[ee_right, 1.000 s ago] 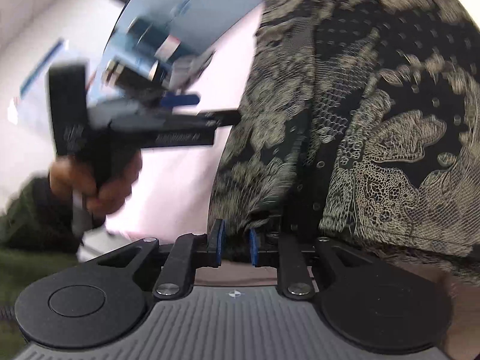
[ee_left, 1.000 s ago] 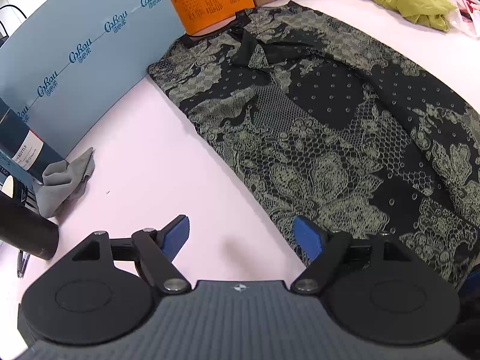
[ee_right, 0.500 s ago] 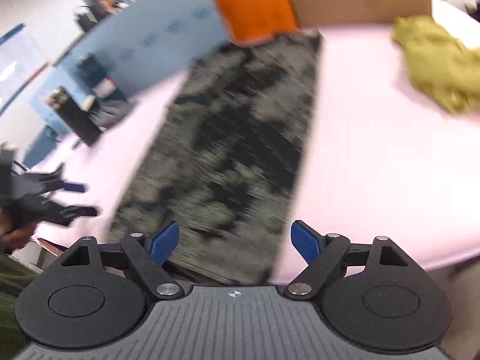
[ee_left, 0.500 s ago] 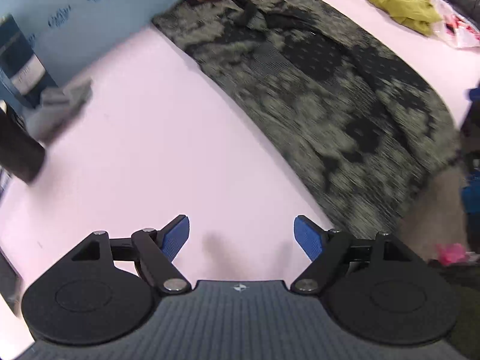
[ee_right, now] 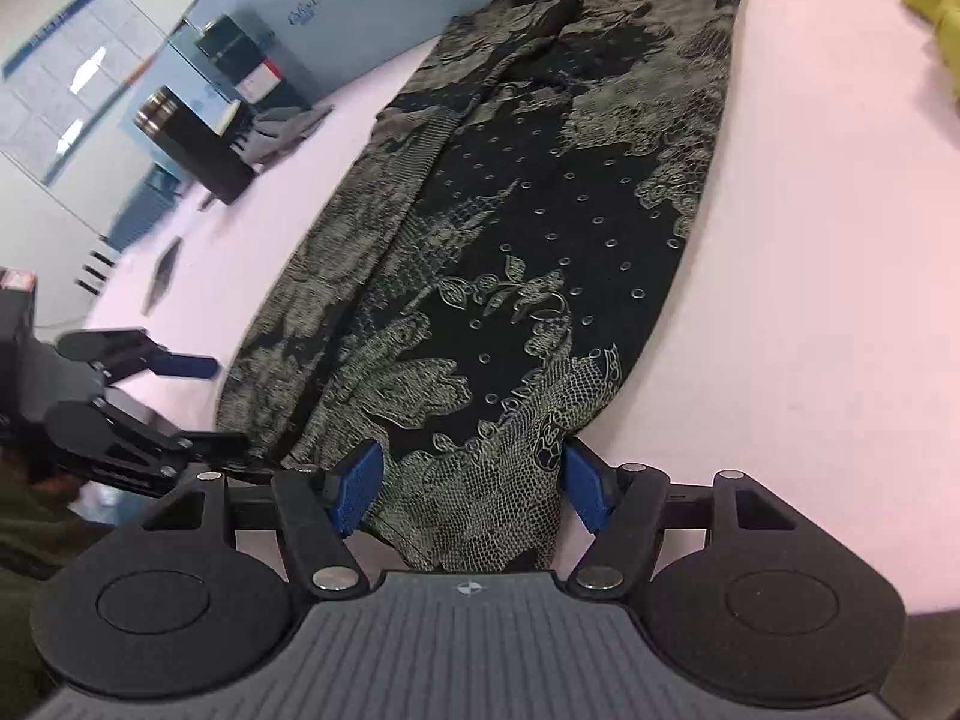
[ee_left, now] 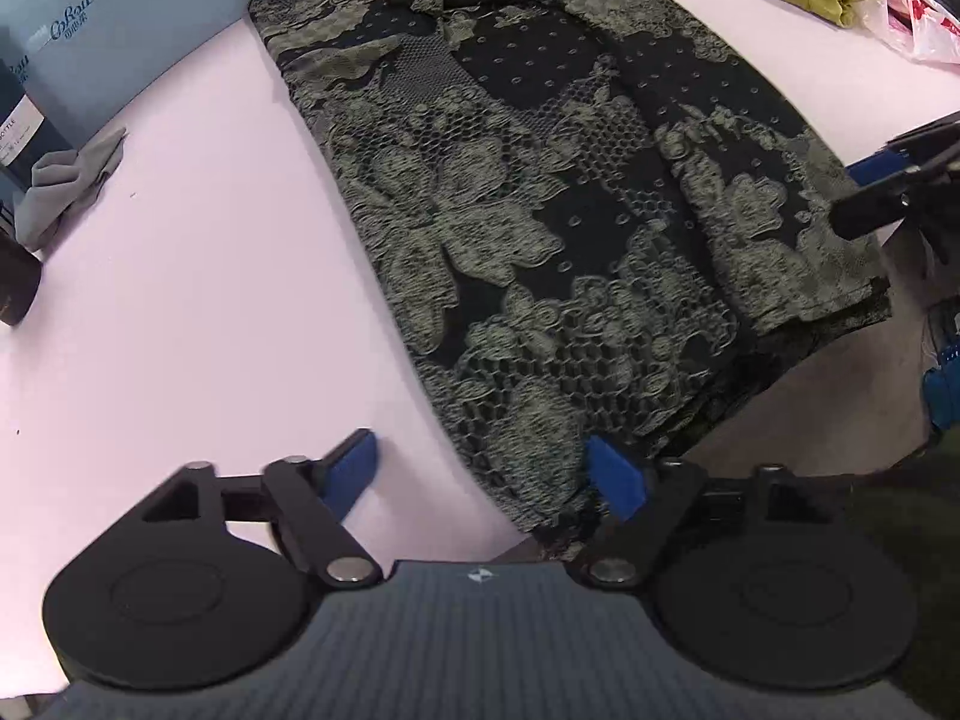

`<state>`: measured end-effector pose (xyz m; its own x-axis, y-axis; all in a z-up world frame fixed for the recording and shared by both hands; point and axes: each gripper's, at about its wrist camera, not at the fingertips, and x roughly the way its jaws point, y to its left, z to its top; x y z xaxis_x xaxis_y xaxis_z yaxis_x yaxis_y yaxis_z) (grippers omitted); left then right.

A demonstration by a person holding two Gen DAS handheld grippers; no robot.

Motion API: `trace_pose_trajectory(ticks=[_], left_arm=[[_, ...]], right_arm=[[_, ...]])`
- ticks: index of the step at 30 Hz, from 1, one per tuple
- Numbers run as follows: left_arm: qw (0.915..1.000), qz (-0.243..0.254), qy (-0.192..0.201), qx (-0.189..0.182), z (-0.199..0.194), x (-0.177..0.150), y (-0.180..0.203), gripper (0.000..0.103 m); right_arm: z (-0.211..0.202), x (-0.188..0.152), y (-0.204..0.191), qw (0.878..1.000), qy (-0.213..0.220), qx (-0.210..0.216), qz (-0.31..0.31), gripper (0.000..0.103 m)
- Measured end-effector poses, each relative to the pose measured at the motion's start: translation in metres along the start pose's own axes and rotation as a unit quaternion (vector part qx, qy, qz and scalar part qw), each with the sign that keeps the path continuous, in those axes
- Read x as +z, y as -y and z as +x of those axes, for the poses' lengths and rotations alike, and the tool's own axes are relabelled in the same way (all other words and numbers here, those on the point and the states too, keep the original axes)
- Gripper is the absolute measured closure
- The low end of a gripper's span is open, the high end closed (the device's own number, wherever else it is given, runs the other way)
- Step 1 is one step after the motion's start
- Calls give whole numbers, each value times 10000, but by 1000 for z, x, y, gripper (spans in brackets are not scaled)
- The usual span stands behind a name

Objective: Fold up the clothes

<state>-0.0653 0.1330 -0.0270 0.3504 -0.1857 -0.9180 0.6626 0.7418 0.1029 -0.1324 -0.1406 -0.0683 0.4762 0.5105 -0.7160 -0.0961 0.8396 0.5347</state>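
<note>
Garment [ee_left: 540, 210]: narrowed lengthwise on bench [ee_left: 180, 300]; crosswise folds remain. Left tongs [ee_left: 486, 474], right tongs [ee_right: 468, 480] spread, empty, at hem.

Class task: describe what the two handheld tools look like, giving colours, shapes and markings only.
The left tool and right tool look alike: black linkage arms with silver pivot screws, blue textured pads on the fingertips, two round black discs, and a ribbed dark grey body bearing a small white emblem. No cables show.

Left gripper [ee_left: 485, 474] jaws spread wide at near hem of patterned garment [ee_left: 540, 192] on pink table [ee_left: 180, 312].
</note>
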Motion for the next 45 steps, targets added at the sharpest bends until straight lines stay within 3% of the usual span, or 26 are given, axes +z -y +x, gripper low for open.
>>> trace_pose_trajectory(ticks=[1, 2, 3, 4, 7, 10, 15, 17, 19, 22, 23, 24, 25, 26, 28, 30, 32, 35, 38, 41, 45], left_arm=[[10000, -16, 13, -9, -2, 1, 3, 55], [10000, -11, 37, -21, -6, 2, 6, 80], [10000, 10, 54, -13, -9, 4, 10, 101], [10000, 37, 28, 34, -11, 6, 14, 102], [9999, 40, 34, 130, -16, 11, 20, 102], [9997, -140, 120, 172, -28, 20, 18, 102], [9969, -487, 570, 235, -44, 62, -9, 102], [9946, -529, 836, 314, -43, 91, -29, 102], [9918, -537, 1078, 436, -36, 122, -51, 102], [9874, -577, 1191, 861, -5, 174, -84, 100], [9860, -589, 1182, 1013, 8, 190, -95, 97], [9847, -609, 1166, 1143, 19, 203, -105, 83], [9841, -659, 1127, 1204, 23, 206, -112, 76], [9834, -709, 1088, 1265, 27, 208, -119, 72], [9822, -789, 1016, 1367, 33, 211, -130, 68], [9835, -709, 996, 1333, 32, 197, -125, 46], [9847, -630, 977, 1299, 31, 183, -121, 43], [9863, -511, 948, 1247, 30, 163, -113, 43], [9878, -396, 920, 1195, 29, 143, -106, 42], [9875, -325, 947, 1214, 45, 141, -94, 42], [9864, -441, 979, 1246, 69, 144, -101, 42]], right_arm=[[-1, 3, 10, 9997, -26, 160, 166, 54], [-2, 6, 19, 9992, -89, 242, 315, 80], [-3, 10, 30, 9984, -189, 292, 446, 93], [-4, 13, 43, 9968, -292, 403, 619, 100], [-5, 19, 71, 9857, -466, 1043, 1240, 100], [-8, 27, 89, 9658, -495, 1724, 1869, 100], [-12, 69, 110, 9317, -39, 2415, 2712, 100], [-13, 97, 119, 9236, 214, 2516, 2883, 100], [-10, 131, 127, 9197, 458, 2508, 2985, 100], [5, 180, 143, 9203, 810, 2145, 3170, 100], [11, 195, 149, 9203, 928, 1961, 3257, 96], [16, 206, 156, 9209, 995, 1696, 3365, 91], [19, 215, 160, 9227, 986, 1472, 3423, 67], [18, 220, 161, 9242, 1042, 1330, 3425, 58], [8, 226, 154, 9371, 1095, 1145, 3109, 57], [-5, 226, 138, 9594, 1037, 823, 2491, 50], [-15, 225, 121, 9785, 907, 420, 1805, 46], [-25, 226, 98, 9929, 759, 60, 916, 46], [-28, 232, 78, 9961, 813, -270, -222, 46], [-5, 236, 60, 9866, 858, -751, -1167, 46], [44, 241, 59, 9810, 653, -963, -1553, 47]])
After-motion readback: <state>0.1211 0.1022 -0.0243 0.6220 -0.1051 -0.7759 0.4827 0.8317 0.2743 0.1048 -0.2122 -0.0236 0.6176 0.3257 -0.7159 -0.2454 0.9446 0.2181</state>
